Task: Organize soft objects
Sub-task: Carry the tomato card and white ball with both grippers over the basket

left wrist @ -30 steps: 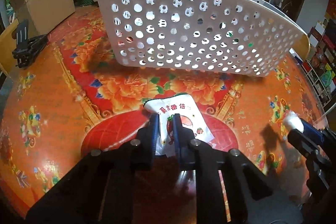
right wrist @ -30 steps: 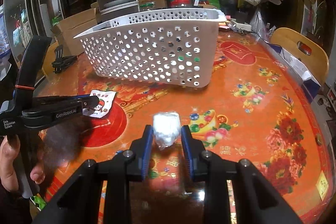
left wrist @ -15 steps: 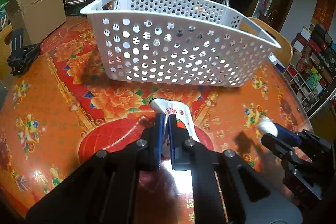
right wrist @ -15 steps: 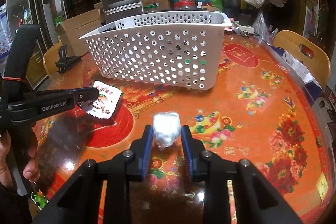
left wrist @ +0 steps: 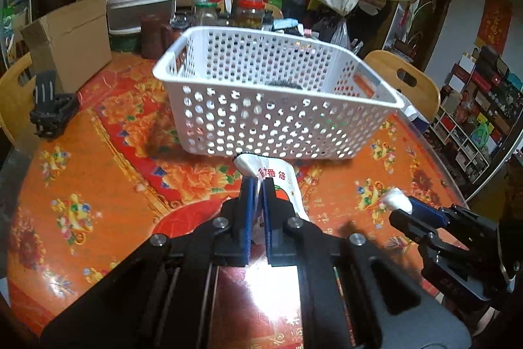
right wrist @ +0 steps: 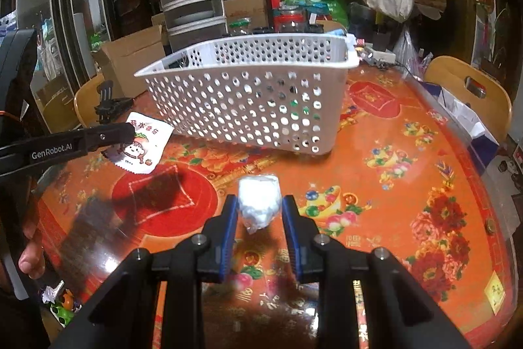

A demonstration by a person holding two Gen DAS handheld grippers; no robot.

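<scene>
White perforated plastic basket [left wrist: 278, 107] awaits; left tool [left wrist: 257, 185] pinches the printed white sachet [left wrist: 278, 182], right tool [right wrist: 258, 211] clamps a white plastic-wrapped wad [right wrist: 259, 201], neither dropped in yet.

White perforated plastic basket [left wrist: 278, 107]: round-hole pattern all over walls. Round glossy worktop [left wrist: 98, 185]: orange-red, floral print, red centre disc. Flat white snack packet [right wrist: 143, 146]: red characters, cartoon face. White plastic-wrapped bundle [right wrist: 260, 201]: plain. Left tongs [left wrist: 257, 185], right tongs [right wrist: 258, 211]: black, blue pads.
</scene>
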